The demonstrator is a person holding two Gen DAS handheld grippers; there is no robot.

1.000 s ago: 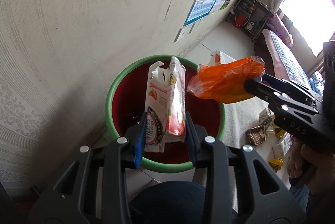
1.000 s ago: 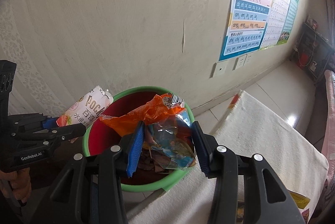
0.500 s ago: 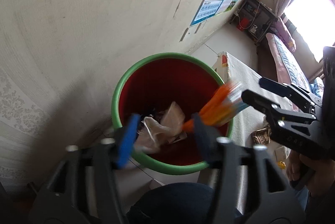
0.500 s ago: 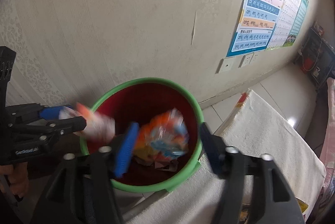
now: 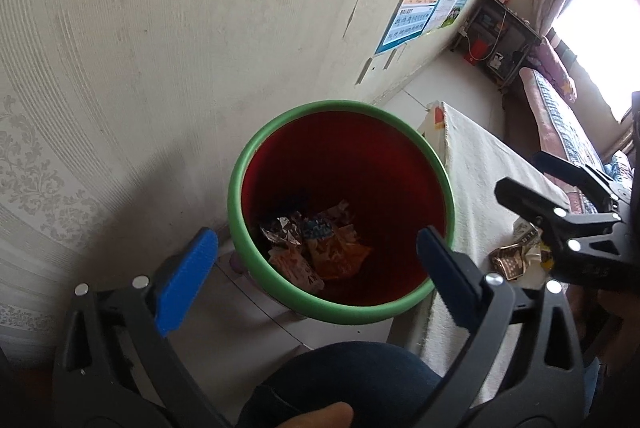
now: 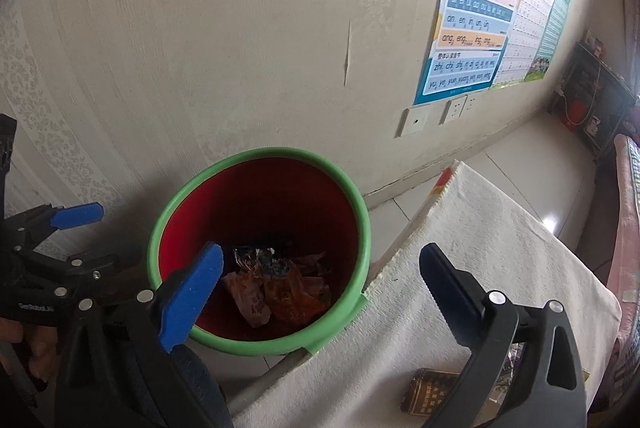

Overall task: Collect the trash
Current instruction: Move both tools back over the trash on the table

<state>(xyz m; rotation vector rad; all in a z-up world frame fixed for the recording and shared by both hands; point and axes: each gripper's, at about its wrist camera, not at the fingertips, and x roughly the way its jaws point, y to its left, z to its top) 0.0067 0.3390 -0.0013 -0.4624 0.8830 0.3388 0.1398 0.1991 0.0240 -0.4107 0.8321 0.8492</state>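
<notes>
Both wrappers dropped since a second ago: now in green-rimmed red plastic bin [image 5: 240,188]. Left claw [image 5: 316,252] and right claw [image 6: 320,268] wide, empty. More crumpled wrappers [image 5: 516,256] left on white-clothed worktop [image 6: 500,236].

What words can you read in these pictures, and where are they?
"an en in un ün" on the wall poster.
"ang eng ing ong" on the same poster.
"zhi chi shi" on its lowest blue band.
"GenRobot.AI", faintly, on the left gripper.
Print on the bin's wrappers and the brown packet: too blurred.
</notes>
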